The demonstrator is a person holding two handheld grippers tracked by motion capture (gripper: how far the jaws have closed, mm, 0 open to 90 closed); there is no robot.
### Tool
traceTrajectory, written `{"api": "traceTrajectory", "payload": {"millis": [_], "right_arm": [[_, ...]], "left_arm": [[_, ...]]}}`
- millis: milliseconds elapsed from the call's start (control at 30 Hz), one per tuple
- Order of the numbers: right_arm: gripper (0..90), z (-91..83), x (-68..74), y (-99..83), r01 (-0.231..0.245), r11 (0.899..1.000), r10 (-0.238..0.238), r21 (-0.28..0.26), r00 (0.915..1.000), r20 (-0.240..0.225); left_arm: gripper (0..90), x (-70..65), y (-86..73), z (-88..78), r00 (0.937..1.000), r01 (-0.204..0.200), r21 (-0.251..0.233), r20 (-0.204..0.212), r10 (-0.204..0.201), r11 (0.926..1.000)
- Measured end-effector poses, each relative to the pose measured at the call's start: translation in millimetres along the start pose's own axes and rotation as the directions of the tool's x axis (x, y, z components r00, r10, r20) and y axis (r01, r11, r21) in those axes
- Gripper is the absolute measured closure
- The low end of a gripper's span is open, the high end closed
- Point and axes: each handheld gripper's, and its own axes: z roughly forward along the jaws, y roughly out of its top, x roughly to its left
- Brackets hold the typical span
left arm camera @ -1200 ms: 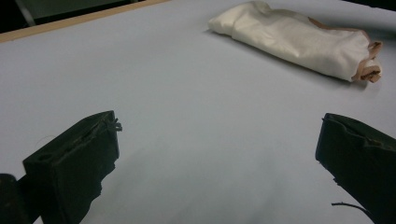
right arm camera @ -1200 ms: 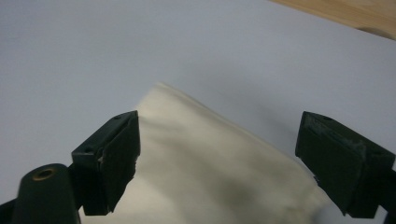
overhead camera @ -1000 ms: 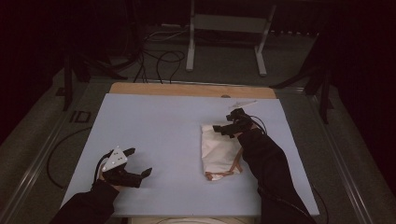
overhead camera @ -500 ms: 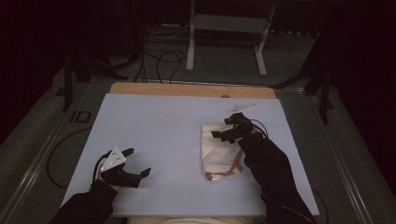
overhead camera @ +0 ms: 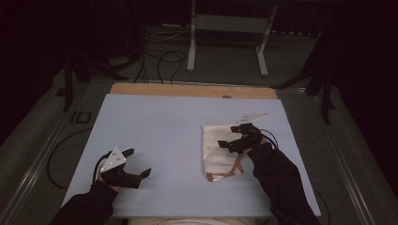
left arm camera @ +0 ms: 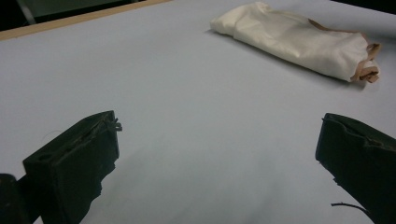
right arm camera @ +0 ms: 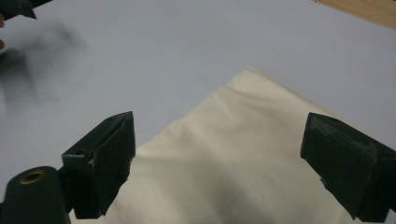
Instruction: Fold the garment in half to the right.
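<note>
A folded cream cloth [overhead camera: 218,152] with a brown strap at its near end lies on the right half of the pale blue table top [overhead camera: 164,126]. My right gripper [overhead camera: 228,136] hangs open over the cloth's far part. In the right gripper view its jaws stand wide apart above a corner of the cloth [right arm camera: 243,154]. My left gripper [overhead camera: 137,162] rests open near the table's front left, far from the cloth. In the left gripper view the cloth [left arm camera: 299,39] lies well ahead, and the brown strap [left arm camera: 366,70] shows at its right end.
A wooden strip [overhead camera: 192,90] runs along the table's far edge. A metal stand [overhead camera: 227,33] and loose cables [overhead camera: 159,56] sit on the dark floor behind. A small white scrap [overhead camera: 251,117] lies just beyond the cloth.
My right gripper has moved toward the near side and slightly left, from the cloth's far edge to over the cloth. The left gripper has stayed in place.
</note>
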Motion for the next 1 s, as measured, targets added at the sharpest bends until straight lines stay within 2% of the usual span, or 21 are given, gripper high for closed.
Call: {"api": "traceTrajectory", "payload": {"millis": [300, 700, 733, 867, 1000], "right_arm": [[10.4, -19.2, 5.4, -23.3, -0.007, 1.000, 0.008, -0.025, 0.9998, 0.020], [10.4, -37.6, 16.9, -62.8, -0.015, 0.999, 0.017, -0.031, 0.9984, 0.055], [10.4, -39.0, 18.3, -66.2, -0.024, 0.999, 0.026, -0.034, 0.9981, 0.056], [10.5, -42.7, 23.5, -81.0, -0.012, 0.999, 0.015, -0.046, 0.9975, 0.069], [10.5, -43.5, 27.2, -95.8, -0.031, 0.999, 0.034, -0.044, 0.9971, 0.068]], "left_arm": [[0.2, 0.8, 0.0, -0.3, 1.0000, -0.002, 0.006, 0.006, 0.002, 1.0000], [0.2, 1.3, 0.3, -2.1, 1.0000, -0.004, 0.003, 0.000, 0.004, 1.0000], [0.2, 1.4, 0.1, -2.1, 1.0000, -0.002, 0.002, 0.000, 0.002, 1.0000], [0.2, 1.5, -0.2, -2.1, 1.0000, -0.002, 0.004, 0.001, 0.002, 1.0000], [0.2, 1.0, -0.2, -2.1, 1.0000, -0.004, 0.005, 0.003, 0.004, 1.0000]]}}
